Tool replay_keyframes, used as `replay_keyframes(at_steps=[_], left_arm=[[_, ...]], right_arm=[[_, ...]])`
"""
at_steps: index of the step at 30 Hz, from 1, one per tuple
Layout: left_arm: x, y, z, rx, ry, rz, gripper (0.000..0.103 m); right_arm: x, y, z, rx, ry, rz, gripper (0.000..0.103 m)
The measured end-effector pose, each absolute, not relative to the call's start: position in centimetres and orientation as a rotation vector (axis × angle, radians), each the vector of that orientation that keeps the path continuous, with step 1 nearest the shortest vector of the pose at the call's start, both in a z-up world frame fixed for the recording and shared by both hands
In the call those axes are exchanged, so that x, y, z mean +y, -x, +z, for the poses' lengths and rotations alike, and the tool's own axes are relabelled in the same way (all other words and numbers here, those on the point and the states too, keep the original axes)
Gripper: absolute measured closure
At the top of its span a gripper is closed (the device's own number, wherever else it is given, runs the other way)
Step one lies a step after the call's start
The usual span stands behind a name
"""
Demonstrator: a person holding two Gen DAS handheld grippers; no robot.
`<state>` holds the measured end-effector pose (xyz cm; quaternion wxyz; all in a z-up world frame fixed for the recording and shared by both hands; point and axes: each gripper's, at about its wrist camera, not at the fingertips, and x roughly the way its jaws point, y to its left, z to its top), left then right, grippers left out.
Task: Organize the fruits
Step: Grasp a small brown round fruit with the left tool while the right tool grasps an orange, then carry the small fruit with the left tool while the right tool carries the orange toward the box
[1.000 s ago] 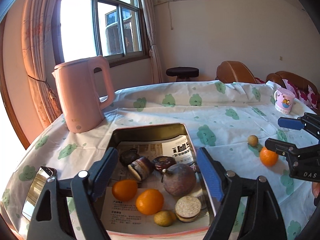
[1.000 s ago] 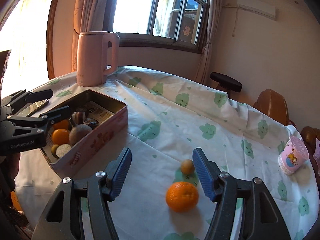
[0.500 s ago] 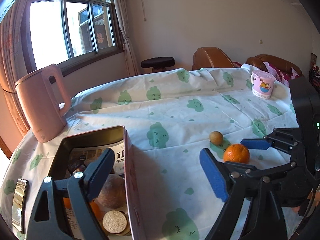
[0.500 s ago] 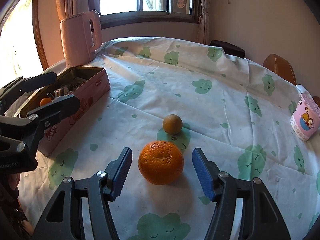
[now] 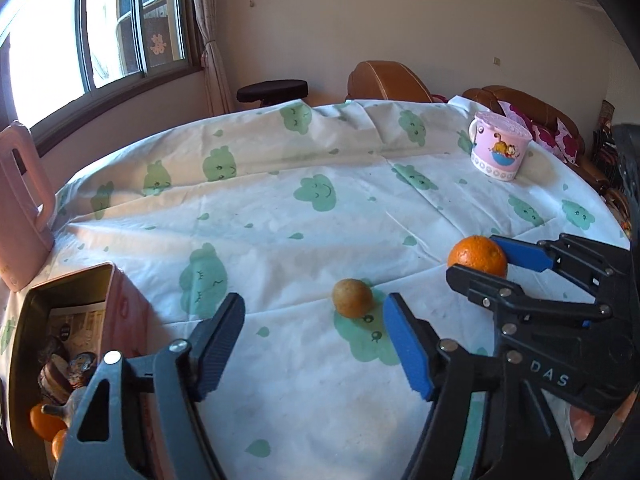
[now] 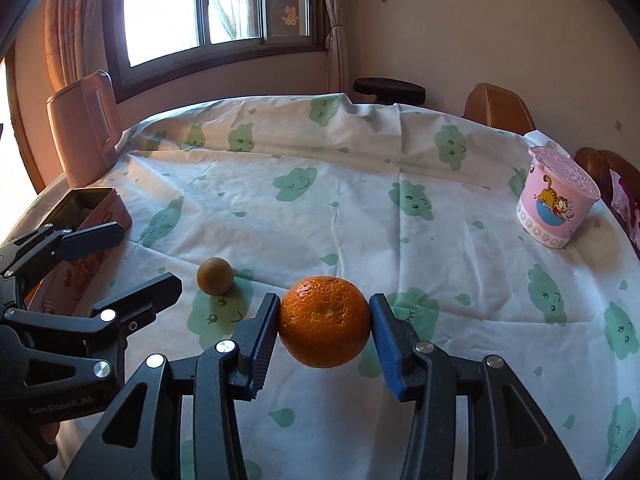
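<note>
An orange (image 6: 324, 322) sits between the pads of my right gripper (image 6: 325, 338), which is shut on it just above the tablecloth; it also shows in the left wrist view (image 5: 477, 256). A small brown-yellow round fruit (image 5: 352, 297) lies on the cloth just ahead of my left gripper (image 5: 314, 344), which is open and empty; the fruit also shows in the right wrist view (image 6: 214, 276). A pink tin (image 5: 120, 300) with several fruits inside stands at the left.
A pink kettle (image 6: 84, 128) stands at the far left by the window. A pink lidded cartoon cup (image 6: 556, 200) stands at the right. The round table has a white cloth with green clouds (image 5: 320, 192). Chairs and a stool stand behind.
My right gripper has closed its pads onto the orange. My left gripper has swung right from over the tin toward the small round fruit.
</note>
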<state>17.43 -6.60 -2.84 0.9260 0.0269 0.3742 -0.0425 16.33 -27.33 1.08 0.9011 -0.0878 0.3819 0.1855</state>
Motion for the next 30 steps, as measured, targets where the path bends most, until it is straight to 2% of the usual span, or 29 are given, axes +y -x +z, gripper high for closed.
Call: replay_keyframes(at_steps=[1,4,7,9,13,30], left_arm=[[-7.0,-18.0,-3.2,0.785,-0.055,-0.097,0.047],[-7.9,-19.1,-4.0,0.820,-0.043,-0.122,0.048],[-8.1,-19.9,-4.7,0.860,-0.032,-0.144,0.060],[-8.2,-20.2,-5.0,0.870,-0.028,-0.148,0.061],[-7.9,-20.3,-5.3,0.877,-0.011,-0.156,0.075],[-8.2,-18.1,-3.4,0.741,-0.063,-0.105,0.075]], right_arm=[[-27.6,-16.4,1.1,0.789,0.175,0.376,0.055],[-28.3,-16.6,0.9,0.791,0.157,0.366,0.055],[-28.7,-16.8,0.6,0.794,0.147,0.365,0.055],[-28.9,-16.9,0.4,0.804,0.130,0.376,0.055],[-28.7,-16.8,0.4,0.801,0.135,0.400,0.055],[-28.3,-15.1,1.6,0.698,0.159,0.441,0.055]])
